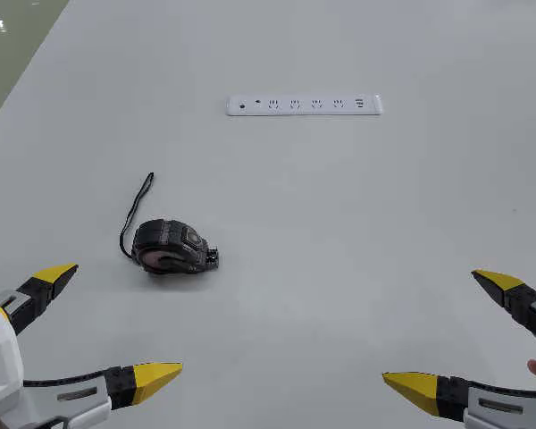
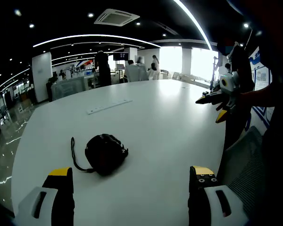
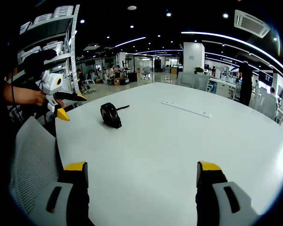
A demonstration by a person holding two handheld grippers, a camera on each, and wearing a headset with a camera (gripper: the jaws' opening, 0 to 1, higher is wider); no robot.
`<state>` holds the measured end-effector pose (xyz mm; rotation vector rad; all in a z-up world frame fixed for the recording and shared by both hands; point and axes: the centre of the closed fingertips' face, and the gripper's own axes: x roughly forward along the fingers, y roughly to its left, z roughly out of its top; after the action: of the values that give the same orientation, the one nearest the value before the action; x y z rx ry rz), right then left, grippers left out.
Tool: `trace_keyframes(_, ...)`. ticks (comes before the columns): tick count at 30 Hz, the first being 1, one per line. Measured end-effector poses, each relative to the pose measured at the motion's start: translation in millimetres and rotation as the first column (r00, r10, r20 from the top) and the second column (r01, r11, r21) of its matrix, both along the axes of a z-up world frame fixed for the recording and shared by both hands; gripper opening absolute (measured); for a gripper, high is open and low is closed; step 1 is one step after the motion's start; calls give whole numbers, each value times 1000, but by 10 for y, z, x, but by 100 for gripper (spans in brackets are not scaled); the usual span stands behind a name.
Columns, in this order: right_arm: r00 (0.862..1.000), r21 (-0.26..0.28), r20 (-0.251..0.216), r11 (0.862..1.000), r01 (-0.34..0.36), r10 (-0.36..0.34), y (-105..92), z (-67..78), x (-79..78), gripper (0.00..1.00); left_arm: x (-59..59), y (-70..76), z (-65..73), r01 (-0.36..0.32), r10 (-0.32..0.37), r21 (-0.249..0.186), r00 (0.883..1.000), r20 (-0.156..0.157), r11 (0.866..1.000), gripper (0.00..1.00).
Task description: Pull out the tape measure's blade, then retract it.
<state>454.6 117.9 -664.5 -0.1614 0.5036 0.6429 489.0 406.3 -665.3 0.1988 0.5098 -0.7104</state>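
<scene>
Black, rounded tape measure [image 1: 171, 247] lies on smooth white table [image 1: 339, 223].

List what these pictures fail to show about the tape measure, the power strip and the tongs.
Tape measure: blade tip and lock too small in the head view, too dark in the left gripper view.
Power strip: switch position too small in the head view.
Left tongs: handle cut off by the head view's bottom-left corner.
Right tongs: handle cut off by its bottom-right edge.
</scene>
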Motion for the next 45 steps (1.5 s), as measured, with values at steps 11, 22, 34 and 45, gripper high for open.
trace_keyframes(11,1000,2,0,1000,-2,2,6,4,5,97,9,11,7,7,-7,7,1000,3,1000,99)
trace_keyframes(22,999,-10,-5,999,-39,39,22,-4,19,96,47,44,15,32,-32,29,999,4,999,98)
trace_keyframes(34,992,-39,-11,992,-123,122,48,-2,108,91,189,17,23,113,-113,81,994,0,990,94)
trace_keyframes(45,978,-42,-15,977,-209,209,161,4,244,89,361,-21,9,191,-191,139,982,-14,972,89)
